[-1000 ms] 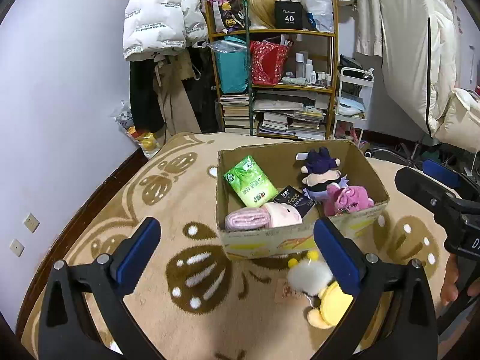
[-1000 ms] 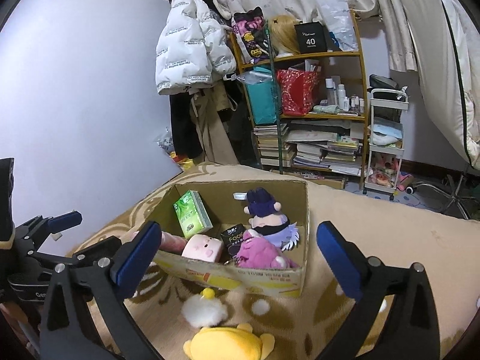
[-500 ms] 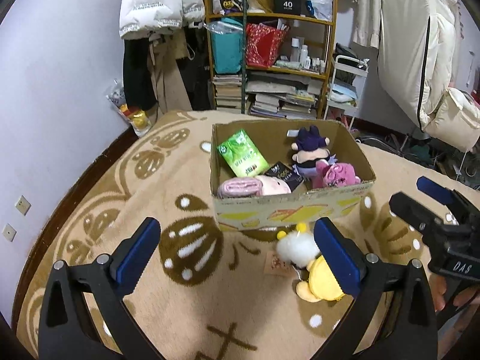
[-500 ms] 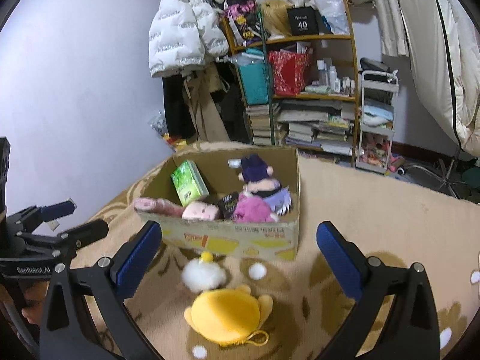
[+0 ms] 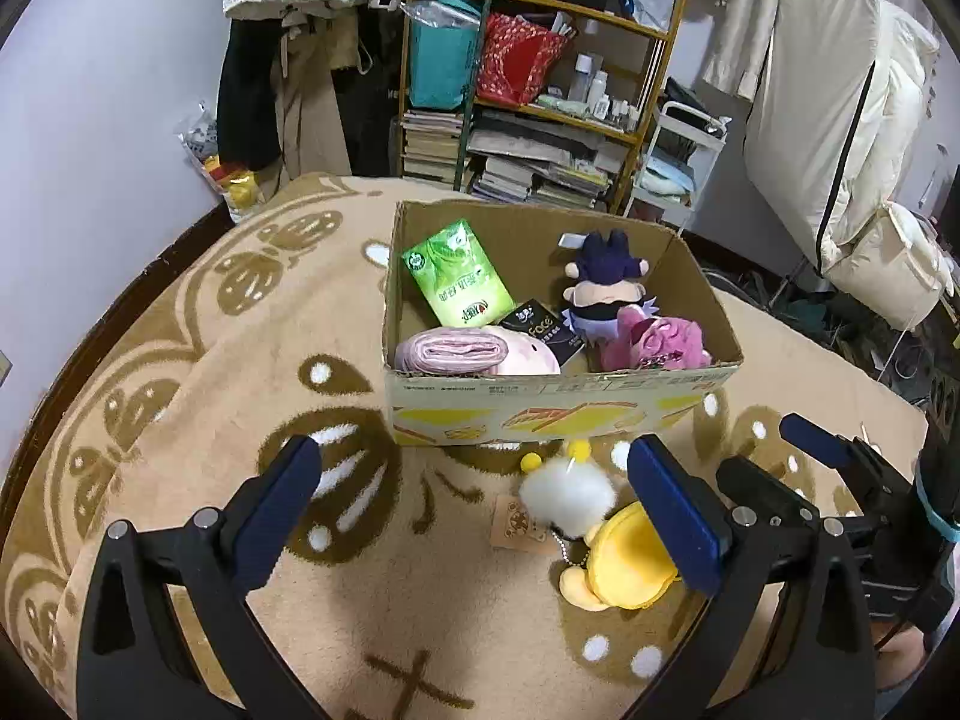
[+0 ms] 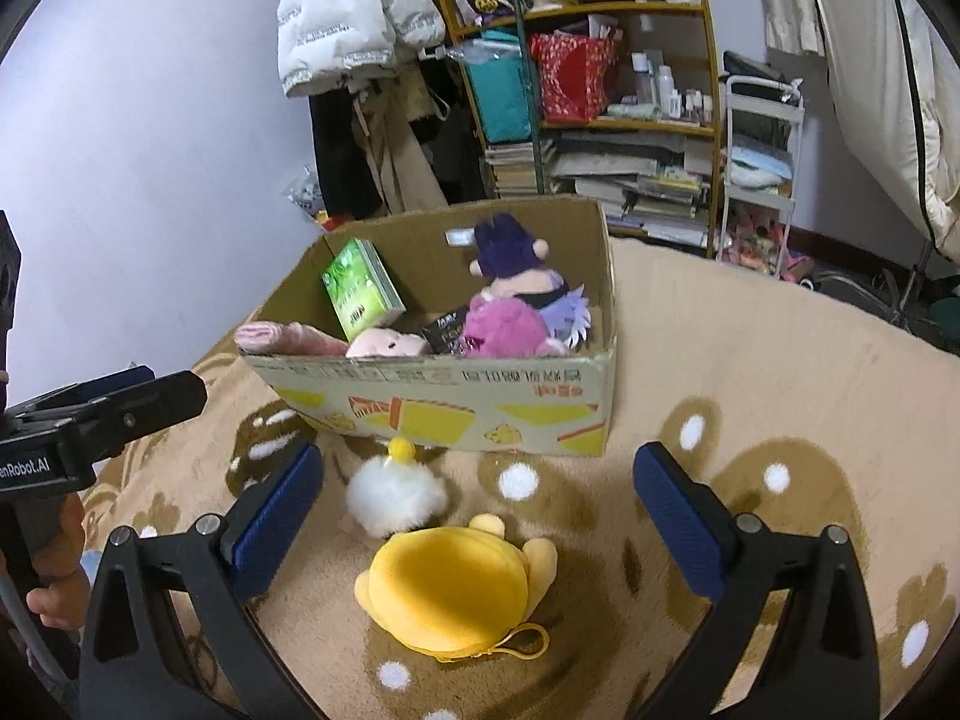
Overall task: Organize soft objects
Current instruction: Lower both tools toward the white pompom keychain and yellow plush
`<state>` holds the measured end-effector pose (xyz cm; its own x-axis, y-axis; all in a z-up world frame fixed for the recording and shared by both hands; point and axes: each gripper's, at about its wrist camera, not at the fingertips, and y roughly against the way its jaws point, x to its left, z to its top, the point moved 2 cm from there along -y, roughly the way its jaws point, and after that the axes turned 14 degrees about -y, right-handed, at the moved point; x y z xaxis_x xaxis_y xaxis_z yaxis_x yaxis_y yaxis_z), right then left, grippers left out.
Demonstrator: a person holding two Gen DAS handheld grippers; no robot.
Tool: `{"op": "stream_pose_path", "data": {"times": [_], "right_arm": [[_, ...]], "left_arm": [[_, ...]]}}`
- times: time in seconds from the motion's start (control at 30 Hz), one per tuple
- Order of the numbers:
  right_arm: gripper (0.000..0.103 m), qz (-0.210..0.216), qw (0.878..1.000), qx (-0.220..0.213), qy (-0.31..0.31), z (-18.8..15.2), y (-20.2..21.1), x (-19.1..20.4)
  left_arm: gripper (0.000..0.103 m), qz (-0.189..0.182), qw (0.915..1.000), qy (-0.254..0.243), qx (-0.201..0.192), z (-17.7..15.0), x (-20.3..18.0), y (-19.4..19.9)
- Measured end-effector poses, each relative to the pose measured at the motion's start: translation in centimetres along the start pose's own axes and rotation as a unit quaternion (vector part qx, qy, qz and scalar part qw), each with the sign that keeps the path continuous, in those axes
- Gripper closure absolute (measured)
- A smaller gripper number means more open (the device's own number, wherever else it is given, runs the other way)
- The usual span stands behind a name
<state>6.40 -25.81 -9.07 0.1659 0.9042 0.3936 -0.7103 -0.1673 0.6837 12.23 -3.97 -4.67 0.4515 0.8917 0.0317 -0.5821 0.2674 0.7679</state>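
A tan patterned carpet (image 5: 180,360) carries an open cardboard box (image 6: 456,402) of plush toys and tissue packs. Near its front lies a yellow plush (image 6: 450,588) with a white pom-pom (image 6: 393,498). The right claw (image 6: 477,516) hovers wide open around it; the left claw (image 5: 474,510) hangs open, empty

one cardboard box (image 5: 558,408), three plush toys in it, one yellow plush (image 6: 450,588) outside, one green tissue pack (image 5: 459,282), two grippers.

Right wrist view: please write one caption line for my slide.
Open right gripper above a yellow plush on the rug, before a cardboard box of soft toys.
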Motion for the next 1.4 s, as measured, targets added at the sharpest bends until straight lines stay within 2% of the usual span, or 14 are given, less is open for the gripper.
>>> {"op": "stream_pose_path", "data": {"times": [0.43,0.93,1.4], "right_arm": [[0.000,-0.020,0.999,0.043,0.010,-1.1,-2.9,0.0],[0.000,-0.038,0.993,0.112,0.015,-3.1,-6.4,-0.6],[0.000,-0.032,0.987,0.156,0.008,-4.5,-9.1,-0.7]], "left_arm": [[0.002,-0.023,0.9988,-0.021,0.037,0.2,-1.5,-3.7],[0.002,-0.054,0.9937,-0.036,0.091,-0.4,-2.9,-8.7],[0.002,-0.065,0.9888,-0.037,0.129,-1.1,-3.5,-11.8]]}}
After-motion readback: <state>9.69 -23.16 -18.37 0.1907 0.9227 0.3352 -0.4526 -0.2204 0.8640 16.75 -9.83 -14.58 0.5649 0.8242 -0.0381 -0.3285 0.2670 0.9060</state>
